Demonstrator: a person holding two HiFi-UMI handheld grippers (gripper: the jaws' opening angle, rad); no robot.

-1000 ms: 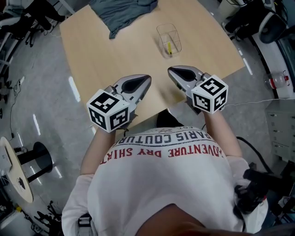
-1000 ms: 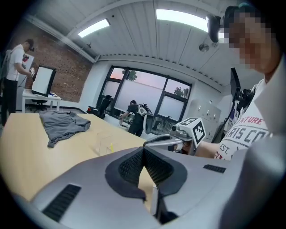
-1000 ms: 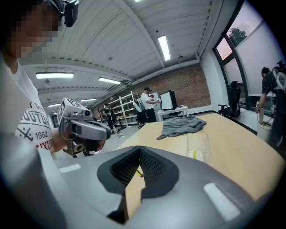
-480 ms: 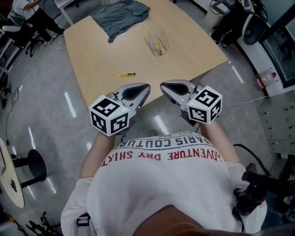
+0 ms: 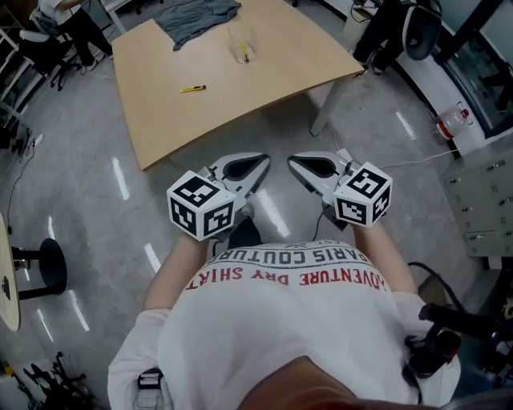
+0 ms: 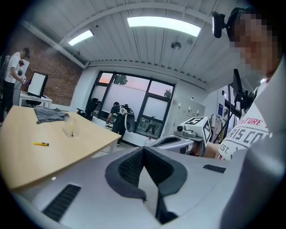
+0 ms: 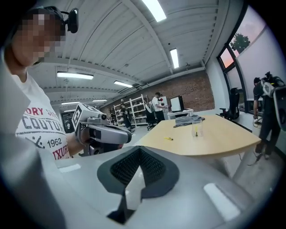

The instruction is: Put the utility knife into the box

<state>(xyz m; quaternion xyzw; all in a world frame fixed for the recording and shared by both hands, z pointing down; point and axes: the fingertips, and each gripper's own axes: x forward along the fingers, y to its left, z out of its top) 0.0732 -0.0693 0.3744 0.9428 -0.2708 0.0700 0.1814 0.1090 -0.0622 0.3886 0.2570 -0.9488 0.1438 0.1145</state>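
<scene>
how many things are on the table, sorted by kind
utility knife: 1
clear box: 1
yellow item inside that box, too small to identify: 1
grey cloth: 1
total: 4

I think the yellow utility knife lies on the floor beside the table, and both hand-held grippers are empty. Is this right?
Not quite. The utility knife lies on the table itself; the head view shows it. The left hand-held gripper and the right hand-held gripper are indeed empty.
</scene>
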